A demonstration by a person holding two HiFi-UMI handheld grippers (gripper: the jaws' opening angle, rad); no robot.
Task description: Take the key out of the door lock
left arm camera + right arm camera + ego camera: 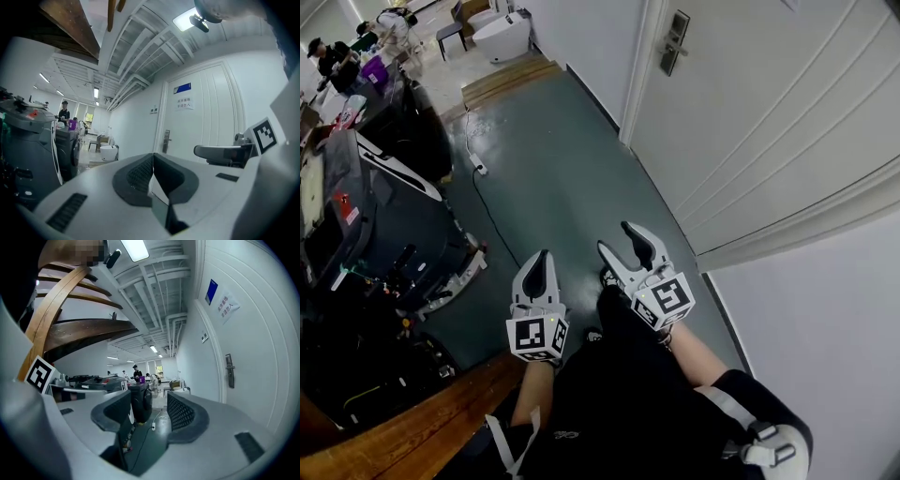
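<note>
Jaws of the white left gripper [540, 255] meet, empty, those of the white right gripper [617, 237] gape wide on nothing, and well ahead the dark metal lock plate [674, 42] sits on the white door [769, 112], any key too small to tell.

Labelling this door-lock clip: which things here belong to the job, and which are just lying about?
Job: white panelled door; dark metal lock plate with lever handle; left gripper; right gripper.
Lying about: white power strip with black cable; dark grey machines; white toilet.
</note>
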